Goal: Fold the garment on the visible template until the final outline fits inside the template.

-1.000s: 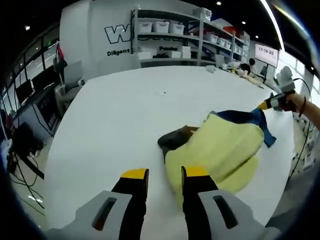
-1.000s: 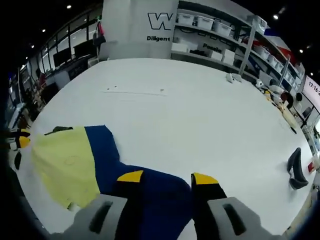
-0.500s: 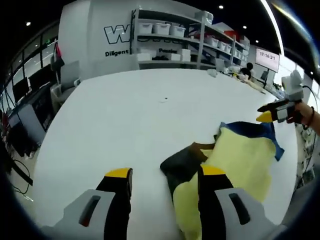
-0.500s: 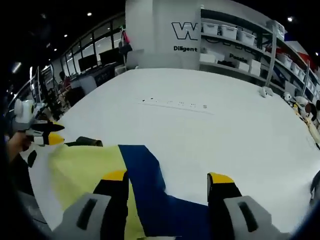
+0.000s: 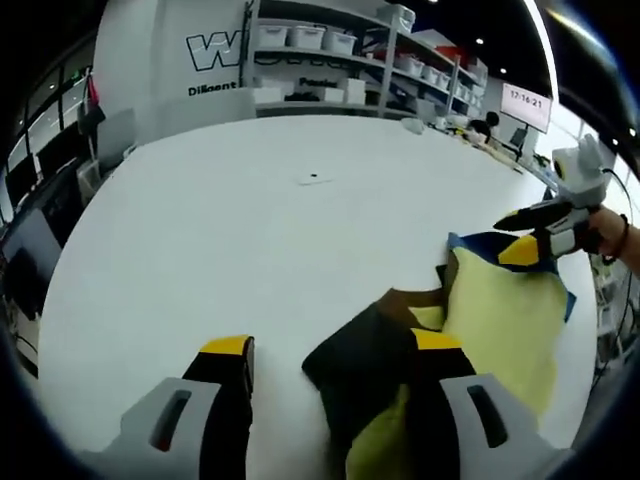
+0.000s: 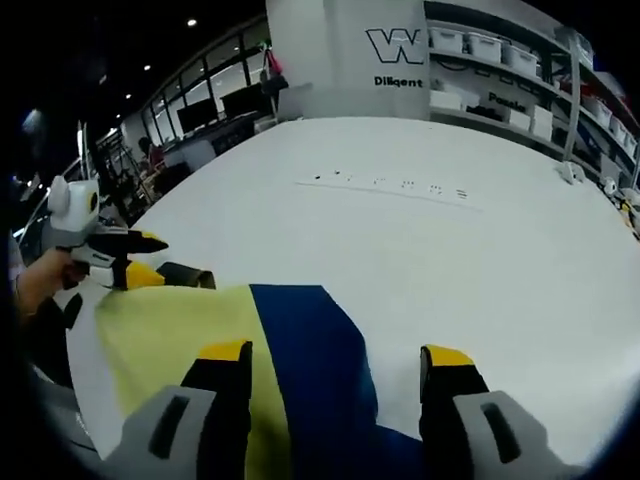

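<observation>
Garment in yellow, navy and black on white

The garment [image 5: 500,320] is showing pale yellow with a navy panel and a black part; the table [image 5: 250,230] is looking plain white, and the jaws are wearing yellow tips over black and grey.

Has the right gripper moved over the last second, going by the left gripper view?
Yes. The right gripper now sits over the garment's yellow far edge; before it hovered past the blue corner, toward the table's edge.

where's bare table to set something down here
Free: the white table from the garment out to its far edge by the shelves. Crowded: the near edge, where garment, left gripper and right gripper meet.
</observation>
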Action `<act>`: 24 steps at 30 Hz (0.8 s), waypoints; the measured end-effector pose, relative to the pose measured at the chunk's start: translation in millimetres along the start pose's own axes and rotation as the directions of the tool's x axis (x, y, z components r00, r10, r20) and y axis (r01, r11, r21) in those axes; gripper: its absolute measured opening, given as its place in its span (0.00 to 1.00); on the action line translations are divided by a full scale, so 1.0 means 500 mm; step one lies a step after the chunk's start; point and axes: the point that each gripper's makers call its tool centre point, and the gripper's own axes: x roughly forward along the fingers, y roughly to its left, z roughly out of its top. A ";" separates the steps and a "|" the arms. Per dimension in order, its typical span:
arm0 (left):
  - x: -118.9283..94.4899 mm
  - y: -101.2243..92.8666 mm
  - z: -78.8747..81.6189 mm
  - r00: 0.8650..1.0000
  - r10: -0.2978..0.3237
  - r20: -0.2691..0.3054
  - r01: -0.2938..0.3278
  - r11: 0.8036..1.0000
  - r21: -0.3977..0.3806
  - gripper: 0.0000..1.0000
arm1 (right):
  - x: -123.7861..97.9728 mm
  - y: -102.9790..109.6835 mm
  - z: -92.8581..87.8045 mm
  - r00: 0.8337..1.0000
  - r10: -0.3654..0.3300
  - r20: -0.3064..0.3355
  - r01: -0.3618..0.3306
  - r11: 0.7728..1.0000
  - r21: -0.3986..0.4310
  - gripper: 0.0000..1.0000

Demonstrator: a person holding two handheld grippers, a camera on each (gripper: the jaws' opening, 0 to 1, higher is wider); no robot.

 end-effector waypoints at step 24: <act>-0.037 0.002 -0.007 0.997 0.078 -0.030 -0.071 0.982 0.177 0.01 | -0.037 -0.017 -0.031 0.997 -0.071 -0.024 0.069 0.995 -0.076 0.00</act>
